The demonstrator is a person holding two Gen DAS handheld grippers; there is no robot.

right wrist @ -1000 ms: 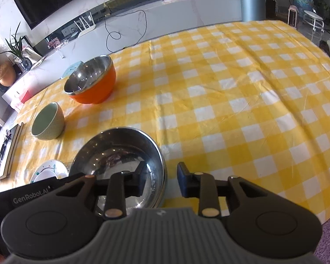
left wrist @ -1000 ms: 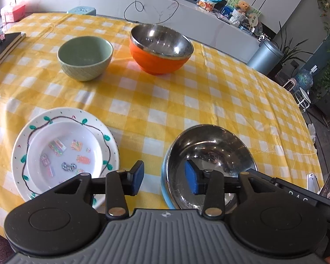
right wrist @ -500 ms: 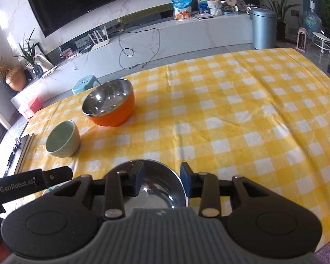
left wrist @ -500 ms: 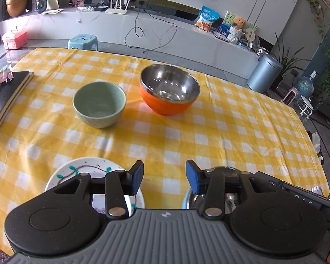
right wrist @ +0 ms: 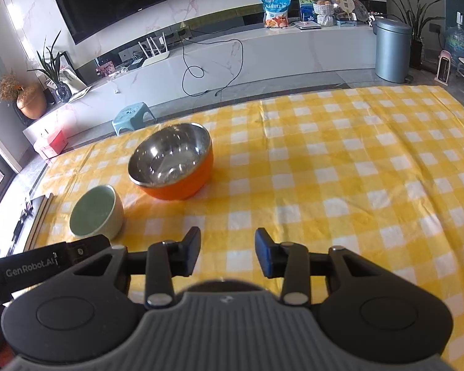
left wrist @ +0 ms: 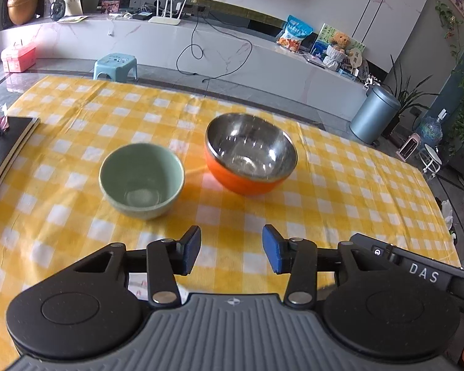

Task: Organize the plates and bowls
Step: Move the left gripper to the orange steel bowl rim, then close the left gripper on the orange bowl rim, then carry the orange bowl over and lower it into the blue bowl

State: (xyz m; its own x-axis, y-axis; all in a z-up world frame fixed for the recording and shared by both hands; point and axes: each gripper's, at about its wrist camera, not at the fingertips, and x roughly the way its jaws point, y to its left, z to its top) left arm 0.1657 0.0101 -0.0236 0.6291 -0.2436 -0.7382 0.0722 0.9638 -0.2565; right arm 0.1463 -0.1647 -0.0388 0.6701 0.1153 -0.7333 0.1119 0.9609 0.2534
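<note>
Both grippers have lifted away from the steel bowl; left gripper (left wrist: 231, 249) and right gripper (right wrist: 227, 252) gape wide, empty; green bowl (left wrist: 141, 180) mid-frame left, orange bowl (left wrist: 250, 157) centre.

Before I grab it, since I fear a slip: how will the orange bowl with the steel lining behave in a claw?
The orange bowl shows a glossy steel lining and a smooth outer wall, so its rim may well slip between the pads. Its base looks narrow under a wide mouth, so a push near the rim could tip it. It looks stiff, probably not fragile.

The right hand-held gripper (right wrist: 226, 253) hangs with jaws apart; ahead to its left sit the orange bowl (right wrist: 173, 162) and green bowl (right wrist: 96, 211).
</note>
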